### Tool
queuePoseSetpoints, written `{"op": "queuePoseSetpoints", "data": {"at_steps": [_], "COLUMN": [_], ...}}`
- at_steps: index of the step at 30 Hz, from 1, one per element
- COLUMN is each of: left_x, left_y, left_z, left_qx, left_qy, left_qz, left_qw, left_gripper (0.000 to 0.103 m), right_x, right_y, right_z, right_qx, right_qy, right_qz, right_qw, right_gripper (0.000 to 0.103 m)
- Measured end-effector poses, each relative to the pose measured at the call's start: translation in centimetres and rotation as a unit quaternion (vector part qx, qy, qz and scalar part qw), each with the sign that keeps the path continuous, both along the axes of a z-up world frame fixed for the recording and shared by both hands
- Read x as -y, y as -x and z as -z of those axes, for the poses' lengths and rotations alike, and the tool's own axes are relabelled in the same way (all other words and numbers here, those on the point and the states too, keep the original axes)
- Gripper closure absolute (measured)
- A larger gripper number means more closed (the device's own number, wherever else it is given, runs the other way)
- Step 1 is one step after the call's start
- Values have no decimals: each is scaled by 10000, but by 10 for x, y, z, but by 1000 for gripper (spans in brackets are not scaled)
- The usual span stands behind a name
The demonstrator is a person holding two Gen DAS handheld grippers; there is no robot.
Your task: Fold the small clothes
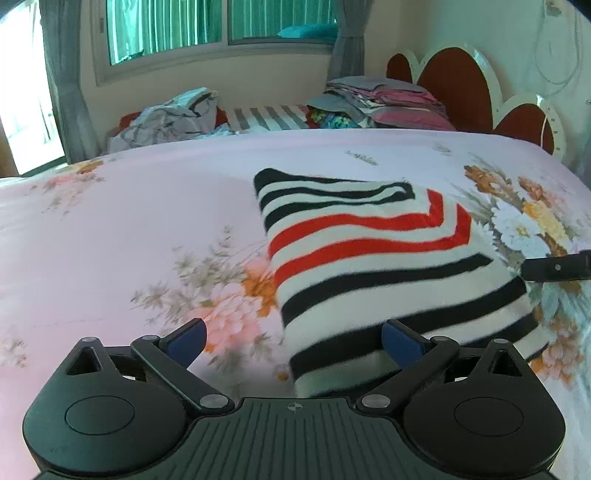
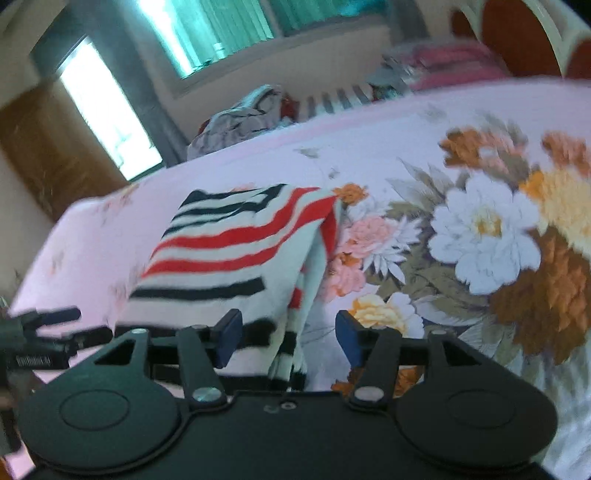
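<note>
A small white garment with black and red stripes (image 1: pixel 369 258) lies folded on the pink floral bedsheet (image 1: pixel 129 221). My left gripper (image 1: pixel 293 341) is open, its blue-padded fingers spread over the garment's near left corner. In the right wrist view the garment (image 2: pixel 229 251) lies ahead and left, its folded edge running down between the fingers. My right gripper (image 2: pixel 288 338) is open over the garment's near right edge. A black part of the right gripper (image 1: pixel 557 267) shows at the left wrist view's right edge, and the left gripper (image 2: pixel 40 343) shows at the right wrist view's left edge.
A crumpled grey cloth heap (image 1: pixel 166 122) and a stack of folded pink and grey linens (image 1: pixel 388 103) sit at the far side of the bed. A red and white headboard (image 1: pixel 480 96) stands at the right. A window with curtains (image 1: pixel 221 26) is behind.
</note>
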State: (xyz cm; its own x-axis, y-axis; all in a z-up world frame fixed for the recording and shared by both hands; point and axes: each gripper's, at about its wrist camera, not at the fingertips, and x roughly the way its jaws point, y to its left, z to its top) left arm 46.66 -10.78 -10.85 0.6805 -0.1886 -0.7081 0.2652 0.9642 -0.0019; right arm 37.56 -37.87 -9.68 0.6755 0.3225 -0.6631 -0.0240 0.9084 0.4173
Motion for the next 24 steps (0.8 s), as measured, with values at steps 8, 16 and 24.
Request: {"op": "queuePoseSetpoints", "data": {"at_steps": [8,16,24], "left_x": [-6,-15,-15], "left_y": [-50,-79,-83], "left_z": [7,44,64], "left_qx": [-585,-1323,-1662], "left_qy": [1040,1780,2446], "left_qz": [58,-76,-128], "left_qw": [9928,9751,9552], "left_gripper": [3,14,15], "right_x": [24,16,10], "right_y": [-40,-65,-75], "right_z": [26,58,56], "right_qx": [-437,-824,-947], "right_qy": [-1374,-1380,-1435], "right_qz": [266,-103,-419], "right_qw": [9892,9870,9842], "right_gripper": [41,42,53]}}
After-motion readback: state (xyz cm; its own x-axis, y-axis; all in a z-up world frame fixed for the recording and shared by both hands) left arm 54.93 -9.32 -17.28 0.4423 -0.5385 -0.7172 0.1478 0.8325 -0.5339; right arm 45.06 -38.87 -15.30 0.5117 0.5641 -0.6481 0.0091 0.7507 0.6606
